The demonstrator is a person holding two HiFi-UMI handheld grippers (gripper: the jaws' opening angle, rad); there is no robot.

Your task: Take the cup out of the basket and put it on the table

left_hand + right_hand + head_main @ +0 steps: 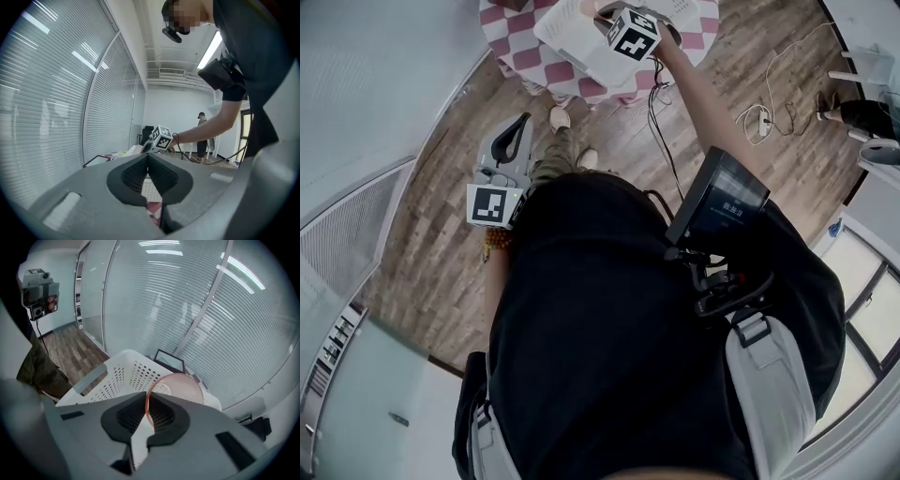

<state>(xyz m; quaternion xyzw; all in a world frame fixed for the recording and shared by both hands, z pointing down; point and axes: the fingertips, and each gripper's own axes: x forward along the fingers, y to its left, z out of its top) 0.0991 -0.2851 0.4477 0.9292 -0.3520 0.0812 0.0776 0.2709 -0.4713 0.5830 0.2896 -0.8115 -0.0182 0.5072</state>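
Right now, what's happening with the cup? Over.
Right tongs shut on cup rim, over basket. Left tongs shut, empty. Cup not yet on table. Nothing blocking.

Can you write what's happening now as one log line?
right tongs: shut on cup rim | cup: at basket | left tongs: shut, empty

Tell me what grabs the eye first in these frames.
The right gripper is clamped on the rim of a translucent pink cup, right at the white perforated basket. That basket sits on a table with a checked cloth. The left gripper hangs low at the person's side over the wood floor, jaws together with nothing in them.
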